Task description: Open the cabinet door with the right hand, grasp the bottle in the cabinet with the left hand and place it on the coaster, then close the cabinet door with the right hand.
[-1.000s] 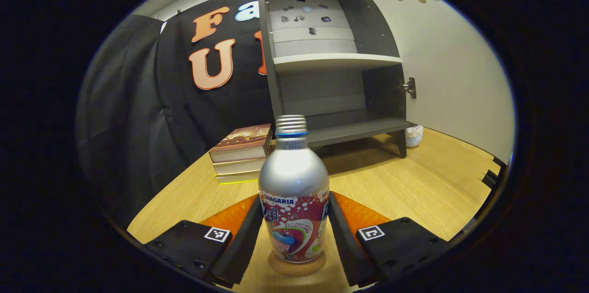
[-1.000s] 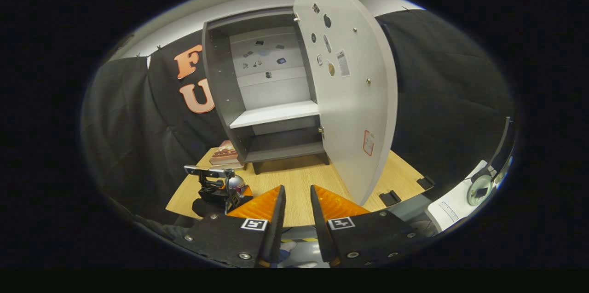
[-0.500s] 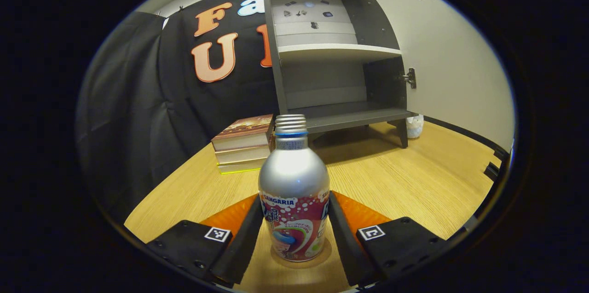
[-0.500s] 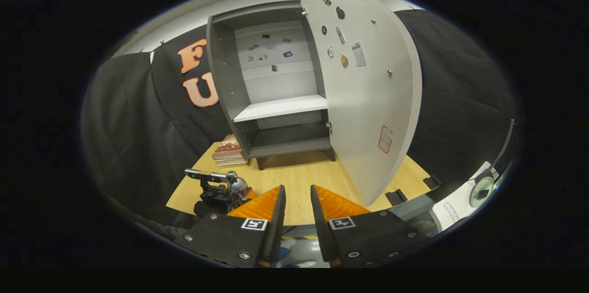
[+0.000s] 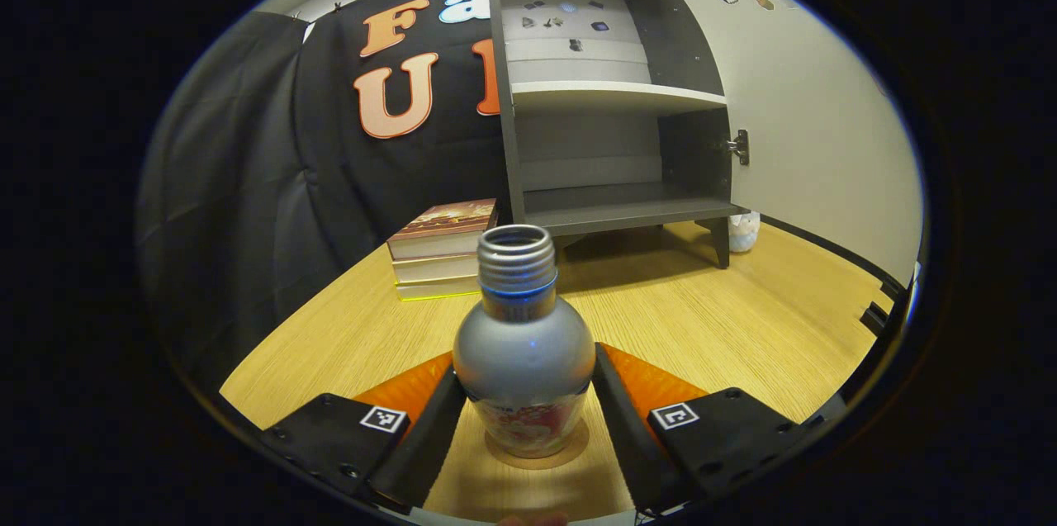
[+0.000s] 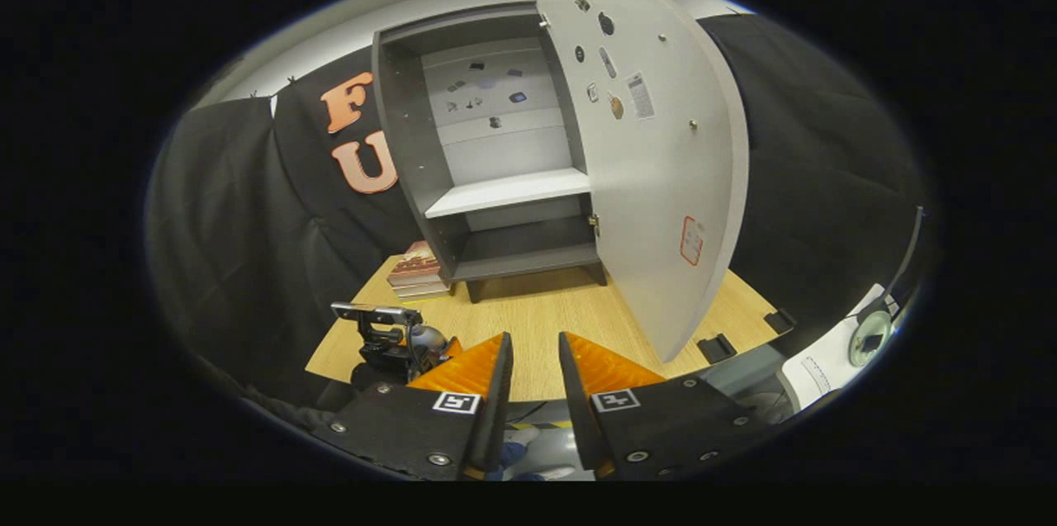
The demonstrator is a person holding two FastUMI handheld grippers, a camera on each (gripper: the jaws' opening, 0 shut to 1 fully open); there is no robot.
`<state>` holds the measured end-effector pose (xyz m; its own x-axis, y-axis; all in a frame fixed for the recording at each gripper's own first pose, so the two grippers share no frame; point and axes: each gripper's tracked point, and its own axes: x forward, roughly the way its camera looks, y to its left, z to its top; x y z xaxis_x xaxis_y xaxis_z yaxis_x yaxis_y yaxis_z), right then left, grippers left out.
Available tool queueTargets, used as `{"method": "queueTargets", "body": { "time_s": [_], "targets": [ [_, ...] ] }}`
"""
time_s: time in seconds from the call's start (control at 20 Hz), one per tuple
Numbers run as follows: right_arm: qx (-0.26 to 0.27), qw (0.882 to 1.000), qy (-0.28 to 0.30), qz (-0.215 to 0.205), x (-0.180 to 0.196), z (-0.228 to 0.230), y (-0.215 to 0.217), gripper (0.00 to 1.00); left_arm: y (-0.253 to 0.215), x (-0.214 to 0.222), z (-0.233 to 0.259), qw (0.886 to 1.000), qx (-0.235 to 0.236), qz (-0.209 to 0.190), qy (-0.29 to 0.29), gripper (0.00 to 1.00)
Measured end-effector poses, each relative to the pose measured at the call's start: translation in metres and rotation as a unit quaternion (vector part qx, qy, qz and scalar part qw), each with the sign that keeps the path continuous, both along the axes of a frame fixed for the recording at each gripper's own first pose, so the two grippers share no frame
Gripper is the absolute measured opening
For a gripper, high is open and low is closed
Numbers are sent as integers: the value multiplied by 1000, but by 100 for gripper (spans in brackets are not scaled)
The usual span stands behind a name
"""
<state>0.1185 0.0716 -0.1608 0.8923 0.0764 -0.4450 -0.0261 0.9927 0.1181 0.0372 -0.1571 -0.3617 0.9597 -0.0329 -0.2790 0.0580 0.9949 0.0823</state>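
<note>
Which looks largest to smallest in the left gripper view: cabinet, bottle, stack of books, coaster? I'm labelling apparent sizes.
1. Cabinet, with its open door.
2. Bottle, though it sits nearest the camera, which inflates it.
3. Stack of books; it lies farther back, so its rank against the bottle is unsure.
4. Coaster, mostly hidden under the bottle.

Recording booth: black cloth wall (image 6: 223, 204), wooden table (image 5: 727, 303), lone cabinet (image 6: 504, 171).

Capless silver bottle (image 5: 523, 344) upright on coaster (image 5: 537, 455)
</note>
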Motion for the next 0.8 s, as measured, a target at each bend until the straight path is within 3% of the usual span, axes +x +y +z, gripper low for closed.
{"method": "queueTargets", "body": {
  "time_s": [0.05,0.1,0.15,0.5,0.8],
  "targets": [
    [-1,1000,2,-1,0,-1,0,35,0,0,1,1000,-1,-1,1,94],
    [-4,1000,1,1,-2,-1,1,43,0,0,3,1000,-2,-1,0,94],
    [-6,1000,0,4,-3,0,2,36,1,0,5,1000,-2,1,-2,94],
    [-1,1000,-8,10,-7,5,5,37,8,-2,27,1000,-1,7,-21,94],
    [12,1000,-26,10,-17,15,4,37,5,-2,77,998,0,2,-62,94]
  ]
}}
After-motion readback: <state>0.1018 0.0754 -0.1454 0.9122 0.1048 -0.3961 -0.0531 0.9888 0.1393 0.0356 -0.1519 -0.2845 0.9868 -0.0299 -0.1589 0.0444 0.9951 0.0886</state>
